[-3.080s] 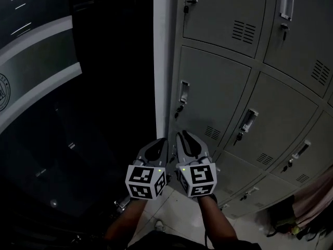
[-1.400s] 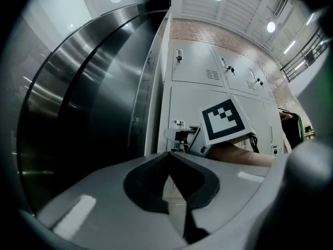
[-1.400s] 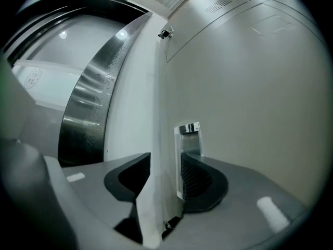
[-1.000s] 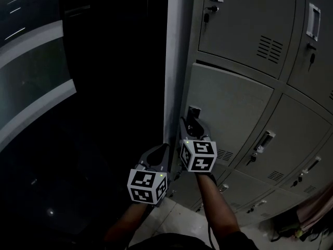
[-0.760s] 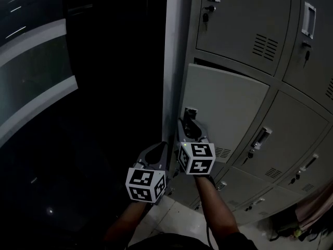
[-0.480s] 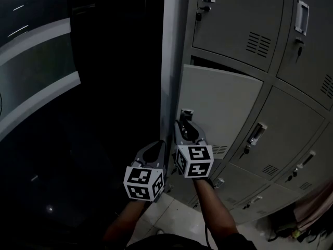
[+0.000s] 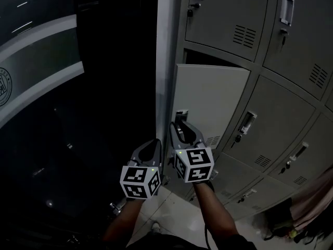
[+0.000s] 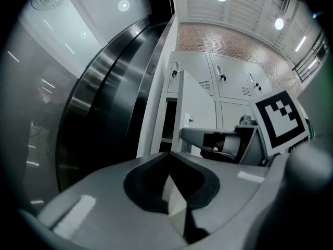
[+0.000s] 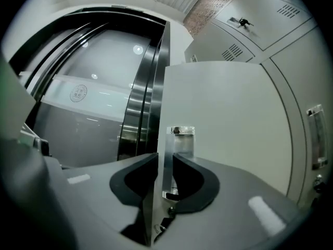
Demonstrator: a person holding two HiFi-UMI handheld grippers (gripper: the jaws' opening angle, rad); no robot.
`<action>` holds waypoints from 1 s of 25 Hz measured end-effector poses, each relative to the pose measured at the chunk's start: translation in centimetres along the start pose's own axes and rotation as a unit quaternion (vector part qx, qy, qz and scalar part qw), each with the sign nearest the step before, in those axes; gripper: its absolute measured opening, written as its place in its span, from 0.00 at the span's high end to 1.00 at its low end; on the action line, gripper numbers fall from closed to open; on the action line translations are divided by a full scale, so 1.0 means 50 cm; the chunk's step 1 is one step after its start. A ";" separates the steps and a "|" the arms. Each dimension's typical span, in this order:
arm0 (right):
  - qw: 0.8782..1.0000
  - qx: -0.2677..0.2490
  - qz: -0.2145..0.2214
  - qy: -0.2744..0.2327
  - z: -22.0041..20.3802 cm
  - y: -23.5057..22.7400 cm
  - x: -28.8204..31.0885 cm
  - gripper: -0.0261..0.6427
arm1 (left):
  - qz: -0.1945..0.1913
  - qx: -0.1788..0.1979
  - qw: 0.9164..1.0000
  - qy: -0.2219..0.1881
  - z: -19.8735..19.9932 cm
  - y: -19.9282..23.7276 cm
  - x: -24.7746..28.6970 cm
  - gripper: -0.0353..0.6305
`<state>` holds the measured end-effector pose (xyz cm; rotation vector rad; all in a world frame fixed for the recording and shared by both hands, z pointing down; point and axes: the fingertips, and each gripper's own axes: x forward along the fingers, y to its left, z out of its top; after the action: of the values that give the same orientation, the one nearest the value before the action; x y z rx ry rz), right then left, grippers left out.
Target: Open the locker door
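The grey locker door [image 7: 208,95] in the leftmost column stands ajar, with a dark gap along its top edge. Its metal handle [image 7: 180,116] sits at the door's left edge. My right gripper [image 7: 179,125] reaches up to the handle. In the right gripper view the handle plate [image 9: 182,139] stands between the pads of the right gripper [image 9: 165,160], whose jaws are closing on it. The pale door face [image 9: 229,113] fills that view's right. My left gripper [image 7: 153,145] hangs just left of the right one, shut on nothing, and its tips meet in the left gripper [image 8: 169,155] view.
Closed lockers surround the open one: one above [image 7: 223,9], one to its right [image 7: 281,113], more below. A white pillar [image 7: 165,51] borders the lockers on the left, with a dark curved wall [image 7: 41,87] beyond. Pale floor tiles [image 7: 177,217] lie below; pink cloth [image 7: 312,202] at lower right.
The locker door has swung further out from the frame, and the gap at its top has widened. My right gripper has drawn back with the handle. The left gripper stays beside it.
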<state>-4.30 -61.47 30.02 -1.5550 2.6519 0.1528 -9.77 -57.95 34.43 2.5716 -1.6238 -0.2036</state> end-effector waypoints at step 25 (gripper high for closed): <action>0.999 -0.040 -0.011 -0.021 0.022 0.012 -0.240 0.87 | -0.014 0.008 1.000 -0.004 -0.021 -0.179 -0.121 0.94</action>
<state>1.04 -50.67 30.21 -1.5841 2.6273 0.2910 -4.20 -48.65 34.51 2.6090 -1.6001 -0.2059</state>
